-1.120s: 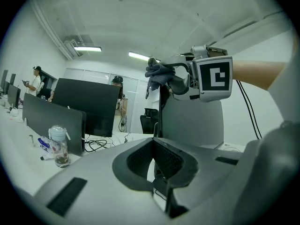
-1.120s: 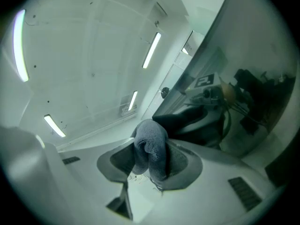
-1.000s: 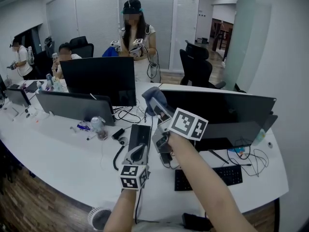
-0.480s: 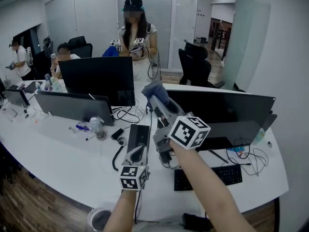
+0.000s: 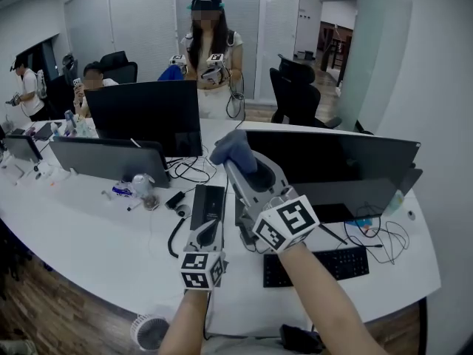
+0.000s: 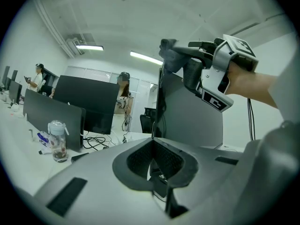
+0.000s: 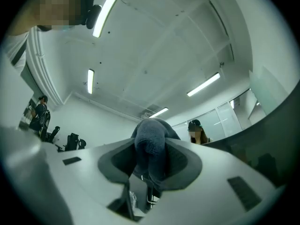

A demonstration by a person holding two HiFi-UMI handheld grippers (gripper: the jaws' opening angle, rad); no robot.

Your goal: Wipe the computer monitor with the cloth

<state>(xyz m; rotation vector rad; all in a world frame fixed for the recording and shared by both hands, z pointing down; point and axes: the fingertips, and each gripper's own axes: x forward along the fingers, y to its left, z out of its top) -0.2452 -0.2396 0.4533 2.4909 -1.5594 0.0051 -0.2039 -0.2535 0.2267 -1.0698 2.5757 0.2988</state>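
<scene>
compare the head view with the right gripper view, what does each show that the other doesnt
Only the head view: the keyboard and the left claw, shut and empty, low over the desk. Only the right gripper view: the ceiling lights. Both: the right claw shut on the cloth, held up near an upper corner of the monitor, and a standing person behind.
</scene>
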